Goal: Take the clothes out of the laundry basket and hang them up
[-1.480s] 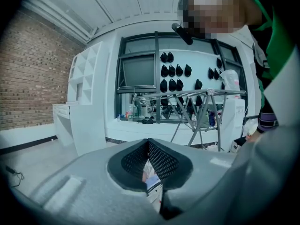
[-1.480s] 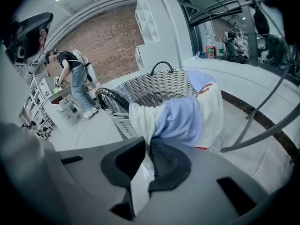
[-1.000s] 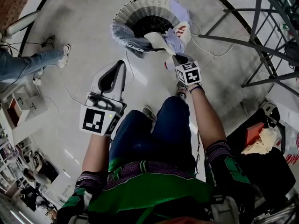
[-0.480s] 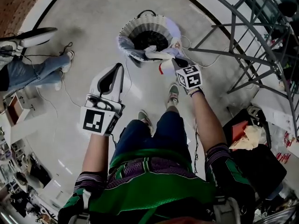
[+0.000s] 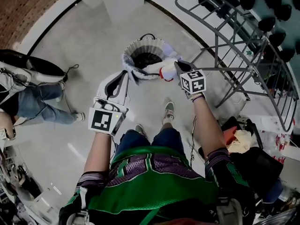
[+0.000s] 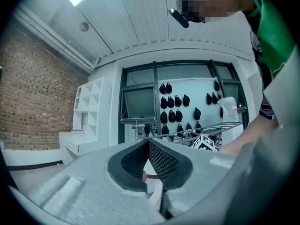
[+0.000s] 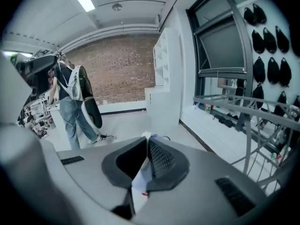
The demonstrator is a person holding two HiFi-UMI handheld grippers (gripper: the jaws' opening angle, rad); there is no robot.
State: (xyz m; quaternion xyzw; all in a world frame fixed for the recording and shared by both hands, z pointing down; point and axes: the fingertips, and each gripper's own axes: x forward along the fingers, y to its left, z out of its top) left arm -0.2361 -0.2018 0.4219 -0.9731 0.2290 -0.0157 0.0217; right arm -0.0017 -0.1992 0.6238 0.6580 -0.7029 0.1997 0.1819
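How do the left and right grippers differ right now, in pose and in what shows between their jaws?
The left gripper points about level, toward the windows; the right gripper tilts downward, toward the brick wall. A white fold of the garment plainly fills the right gripper's jaws; the left gripper's show only a small scrap. Both are shut on the same garment, stretched above the laundry basket.

Both arms reach forward toward the basket (image 5: 138, 44). The left gripper (image 5: 124, 75), jaws pressed together, is level at its near-left rim. The right gripper (image 5: 178, 65), tilted down at its right, clamps cloth (image 5: 154, 69).
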